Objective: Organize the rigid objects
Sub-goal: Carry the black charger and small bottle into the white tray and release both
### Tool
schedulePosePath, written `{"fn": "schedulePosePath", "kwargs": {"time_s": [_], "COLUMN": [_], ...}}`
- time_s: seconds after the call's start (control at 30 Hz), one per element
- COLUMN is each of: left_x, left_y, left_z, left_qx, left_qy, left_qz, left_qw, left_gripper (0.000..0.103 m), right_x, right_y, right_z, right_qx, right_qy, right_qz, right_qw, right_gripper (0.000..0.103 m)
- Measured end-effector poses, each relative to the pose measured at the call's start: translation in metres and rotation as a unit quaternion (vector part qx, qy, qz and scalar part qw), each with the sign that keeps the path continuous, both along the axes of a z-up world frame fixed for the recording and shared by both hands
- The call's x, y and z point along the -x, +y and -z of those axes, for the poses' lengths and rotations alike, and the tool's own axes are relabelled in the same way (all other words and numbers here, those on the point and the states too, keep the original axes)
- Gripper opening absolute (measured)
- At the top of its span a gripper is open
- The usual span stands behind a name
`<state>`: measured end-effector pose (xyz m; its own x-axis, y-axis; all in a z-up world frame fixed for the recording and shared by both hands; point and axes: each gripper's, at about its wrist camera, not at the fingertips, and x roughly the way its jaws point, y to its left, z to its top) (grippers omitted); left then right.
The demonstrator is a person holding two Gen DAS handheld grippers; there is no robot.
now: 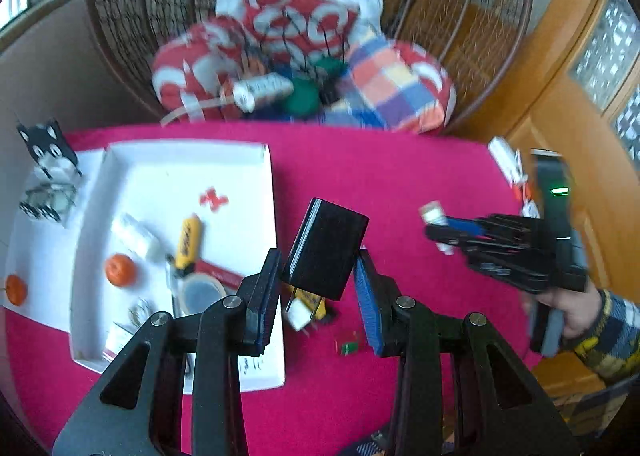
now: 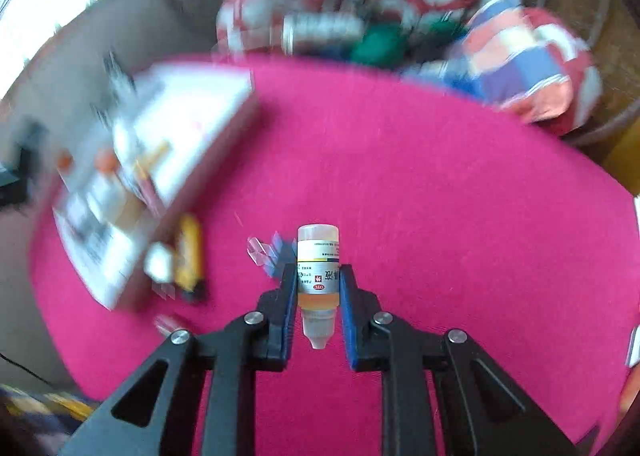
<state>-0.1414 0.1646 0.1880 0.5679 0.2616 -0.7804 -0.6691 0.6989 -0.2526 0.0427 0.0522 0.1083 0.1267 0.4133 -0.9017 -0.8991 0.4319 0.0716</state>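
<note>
My left gripper (image 1: 318,276) is shut on a black rectangular box (image 1: 325,248) and holds it tilted above the pink table, just right of the white tray (image 1: 224,168). The tray holds an orange ball (image 1: 120,270), a yellow lighter (image 1: 188,242), a white block, a tape roll (image 1: 200,292) and other small items. My right gripper (image 2: 318,284) is shut on a small dropper bottle (image 2: 318,268) with orange liquid, cap end towards the camera. In the left wrist view the right gripper (image 1: 440,226) is at the right, above the table.
A yellow item with a white piece (image 1: 306,306) and a small red-green cube (image 1: 347,342) lie on the pink cloth (image 1: 400,184) under my left gripper. A second white tray (image 1: 28,256) with a cat figure stands at the left. A wicker chair with cushions stands behind the table.
</note>
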Motion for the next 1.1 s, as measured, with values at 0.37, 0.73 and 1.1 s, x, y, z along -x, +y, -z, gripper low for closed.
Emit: {"fn": "schedulePosePath", "kwargs": {"time_s": [0.37,0.73,1.1], "left_x": [0.042,0.089,0.117], "left_y": [0.004,0.015,0.033], "left_z": [-0.086,-0.110,-0.104], "left_qx": [-0.106,-0.139,-0.126], "left_qy": [-0.066,-0.088,-0.090], "left_qz": [-0.038,-0.061,-0.069], "left_qw": [0.9914,0.9845,0.9855], "left_gripper": [0.036,0.036,0.036], "right_x": [0.084,0.123,0.148], "right_y": [0.007,0.031,0.053], "right_z": [-0.175,-0.191,-0.183], "right_qx": [-0.223,-0.252,-0.239], "right_qy": [-0.047,-0.046,-0.039], "right_qz": [-0.032,-0.065,-0.074], "right_qw": [0.973,0.964,0.967], "right_gripper": [0.018,0.018,0.018]}}
